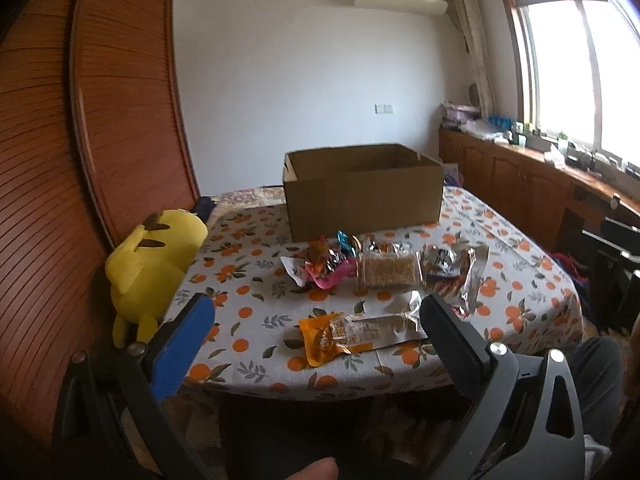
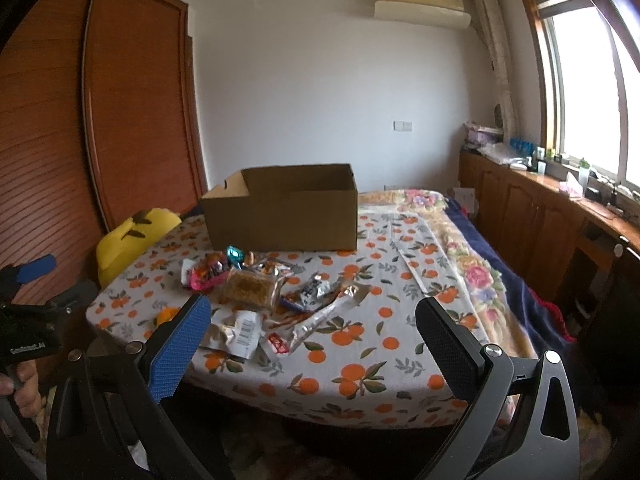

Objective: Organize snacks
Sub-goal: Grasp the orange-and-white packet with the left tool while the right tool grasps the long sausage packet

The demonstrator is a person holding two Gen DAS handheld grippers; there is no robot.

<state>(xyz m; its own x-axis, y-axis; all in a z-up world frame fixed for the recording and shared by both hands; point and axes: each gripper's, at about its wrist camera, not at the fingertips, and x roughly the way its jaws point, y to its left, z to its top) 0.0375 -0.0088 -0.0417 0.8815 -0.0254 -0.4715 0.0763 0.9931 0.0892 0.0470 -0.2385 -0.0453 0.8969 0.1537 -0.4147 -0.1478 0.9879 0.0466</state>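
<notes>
An open cardboard box stands at the back of the orange-patterned table. In front of it lie several snack packets: a pink one, a clear pack of golden bars, a silver pouch and an orange-and-silver packet nearest the front edge. My left gripper is open, held over the near edge with the orange packet between its fingers' lines of sight. My right gripper is also open, hovering before the table's front edge, empty.
A yellow plush toy sits at the table's left edge by a wooden wardrobe. A floral blanket covers the right side. Wooden cabinets run under the window. The left gripper's handle and a hand show at the right wrist view's left edge.
</notes>
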